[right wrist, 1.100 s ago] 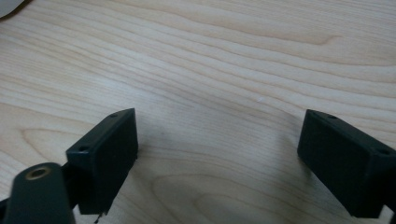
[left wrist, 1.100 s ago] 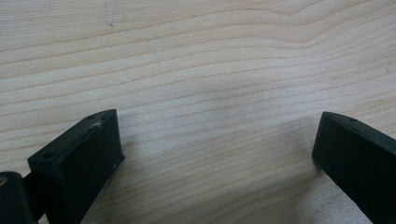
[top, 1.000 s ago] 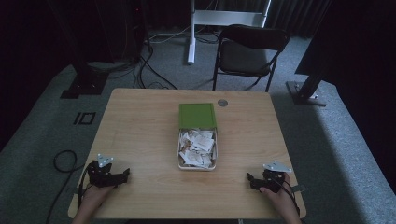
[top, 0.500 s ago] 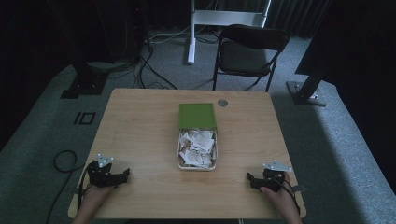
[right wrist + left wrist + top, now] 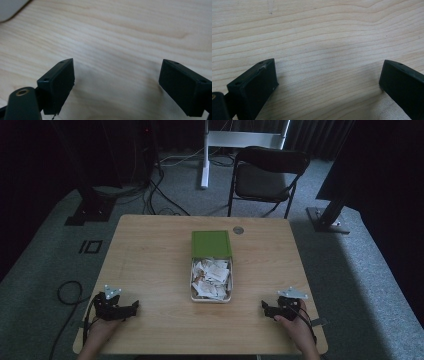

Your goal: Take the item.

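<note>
A white box [image 5: 192, 287] full of small paper packets [image 5: 212, 276] stands in the middle of the wooden table [image 5: 150, 260], its green lid [image 5: 211, 243] lying open toward the far side. My left gripper [image 5: 131, 308] rests near the table's front left corner, held by a hand, jaws wide apart over bare wood [image 5: 327, 75]. My right gripper [image 5: 265, 308] rests near the front right corner, also open over bare wood [image 5: 117, 72]. Nothing sits between either pair of jaws. Both grippers lie well apart from the box.
A small round grommet [image 5: 238, 230] sits in the table near the far edge. Behind the table stand a black folding chair [image 5: 267, 175] and a white stand [image 5: 205, 155]. Cables [image 5: 67, 292] trail on the grey carpet at the left.
</note>
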The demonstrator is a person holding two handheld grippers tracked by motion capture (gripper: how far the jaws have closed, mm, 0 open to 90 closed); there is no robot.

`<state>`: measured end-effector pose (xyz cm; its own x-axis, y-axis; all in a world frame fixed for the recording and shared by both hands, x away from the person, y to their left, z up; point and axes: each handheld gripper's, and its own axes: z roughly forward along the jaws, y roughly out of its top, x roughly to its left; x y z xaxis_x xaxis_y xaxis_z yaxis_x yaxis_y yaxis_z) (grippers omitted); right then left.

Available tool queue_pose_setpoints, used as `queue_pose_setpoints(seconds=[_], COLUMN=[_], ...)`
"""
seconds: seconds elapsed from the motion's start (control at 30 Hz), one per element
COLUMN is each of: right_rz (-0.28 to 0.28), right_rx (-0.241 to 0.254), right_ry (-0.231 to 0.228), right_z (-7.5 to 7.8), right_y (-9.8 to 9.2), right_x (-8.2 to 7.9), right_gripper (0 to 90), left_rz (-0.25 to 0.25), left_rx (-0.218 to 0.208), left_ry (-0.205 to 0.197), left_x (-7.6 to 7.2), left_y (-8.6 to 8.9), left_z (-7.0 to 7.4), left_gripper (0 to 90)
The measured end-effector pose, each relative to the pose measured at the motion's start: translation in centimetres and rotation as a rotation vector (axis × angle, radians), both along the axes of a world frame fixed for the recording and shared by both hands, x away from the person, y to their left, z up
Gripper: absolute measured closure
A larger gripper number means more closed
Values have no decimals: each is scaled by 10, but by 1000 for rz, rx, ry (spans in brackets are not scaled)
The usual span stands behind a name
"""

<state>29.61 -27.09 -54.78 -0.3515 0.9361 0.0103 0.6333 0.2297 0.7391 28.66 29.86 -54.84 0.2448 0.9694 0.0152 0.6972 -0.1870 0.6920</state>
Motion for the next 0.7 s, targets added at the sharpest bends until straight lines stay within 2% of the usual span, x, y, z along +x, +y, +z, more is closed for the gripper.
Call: queue_pose_setpoints(seconds=[0.07,0.47,0.7], right_rz=[5,45,60], right_rx=[-3,33,38], right_ry=[-6,-77,-100], right_z=[2,43,57], right_y=[2,14,19], right_x=[1,16,23], right_gripper=[132,132,133], left_rz=[0,0,1], left_rx=[0,0,-2], left_ry=[0,0,-1], left_x=[0,0,0], left_y=[0,0,0], left_z=[0,0,0], left_gripper=[23,23,23])
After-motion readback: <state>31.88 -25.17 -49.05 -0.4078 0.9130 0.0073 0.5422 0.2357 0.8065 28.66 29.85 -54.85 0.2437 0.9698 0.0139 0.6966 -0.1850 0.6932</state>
